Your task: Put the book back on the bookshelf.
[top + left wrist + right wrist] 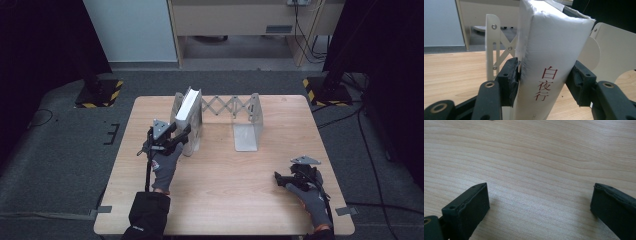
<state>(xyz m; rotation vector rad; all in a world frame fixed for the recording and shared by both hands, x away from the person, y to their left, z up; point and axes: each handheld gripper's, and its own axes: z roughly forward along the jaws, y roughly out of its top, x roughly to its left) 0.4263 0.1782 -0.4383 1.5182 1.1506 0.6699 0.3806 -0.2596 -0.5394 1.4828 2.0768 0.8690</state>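
A thick white book (189,107) with red characters on its spine (554,45) stands upright at the left end of a cream expanding book rack (226,106) on the wooden table (225,200). My left gripper (184,136) reaches in from the near side, and its two black pads press against the book's two covers (546,75). The rack's end plates rise behind the book on either side (492,45). Down at the table's near right, my right gripper (281,179) rests low over bare wood with its jaws wide apart (539,195) and nothing between them.
The rack's right section (246,134) stands empty at the middle back of the table. Two stand bases with yellow-black stripes (100,92) (327,90) sit on the grey floor beyond the far corners. A wooden cabinet (240,20) lies farther back.
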